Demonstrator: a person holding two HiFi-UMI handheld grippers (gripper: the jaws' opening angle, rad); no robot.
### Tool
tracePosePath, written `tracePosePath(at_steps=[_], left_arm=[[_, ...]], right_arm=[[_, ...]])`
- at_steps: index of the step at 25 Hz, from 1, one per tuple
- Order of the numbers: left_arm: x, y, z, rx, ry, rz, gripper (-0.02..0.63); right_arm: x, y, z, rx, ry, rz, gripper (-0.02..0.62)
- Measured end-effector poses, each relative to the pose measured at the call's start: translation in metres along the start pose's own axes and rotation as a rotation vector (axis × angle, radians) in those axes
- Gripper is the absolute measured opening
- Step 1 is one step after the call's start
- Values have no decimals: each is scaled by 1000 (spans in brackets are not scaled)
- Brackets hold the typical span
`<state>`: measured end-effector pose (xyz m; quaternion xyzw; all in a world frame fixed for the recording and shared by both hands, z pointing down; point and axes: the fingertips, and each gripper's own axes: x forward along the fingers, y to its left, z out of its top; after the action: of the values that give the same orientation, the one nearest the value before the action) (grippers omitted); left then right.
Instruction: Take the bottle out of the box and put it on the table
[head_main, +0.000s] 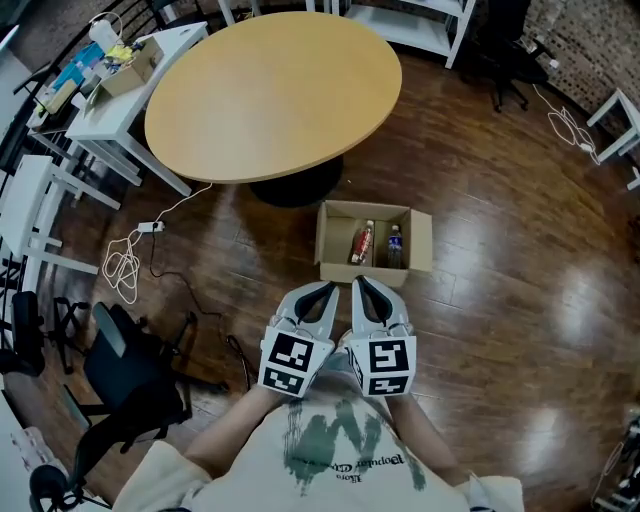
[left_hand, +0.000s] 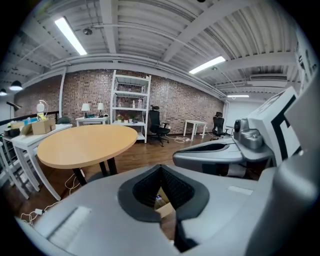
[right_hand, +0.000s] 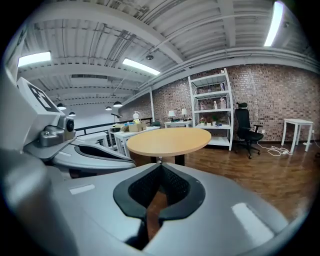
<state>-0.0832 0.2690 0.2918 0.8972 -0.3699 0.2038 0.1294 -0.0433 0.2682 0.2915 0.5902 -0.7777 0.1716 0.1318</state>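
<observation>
Round table (head_main: 270, 95), far centre. Cardboard box (head_main: 345, 273) on the floor just near of it, top open. It holds two bottles: red-labelled bottle (head_main: 362, 243) at left, blue-labelled bottle (head_main: 394, 246) at right (the task does not say which). Left gripper (head_main: 325, 290) and right gripper (head_main: 362, 283), side by side just near of the box, are both clenched on nothing. Advice: spread one gripper's jaws before entering the box, straddle the bottle's body, and lift clear of the walls.
</observation>
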Motion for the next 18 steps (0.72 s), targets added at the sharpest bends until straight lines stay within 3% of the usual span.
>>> tracePosePath(at_steps=[10,18], left_arm=[[35,13,-7,-24,75,38,-3],[76,34,0,-62,73,-16,-3]], right_arm=[[31,-34,-1,46,5,38,0],[64,-45,-6,80,62,27,0]])
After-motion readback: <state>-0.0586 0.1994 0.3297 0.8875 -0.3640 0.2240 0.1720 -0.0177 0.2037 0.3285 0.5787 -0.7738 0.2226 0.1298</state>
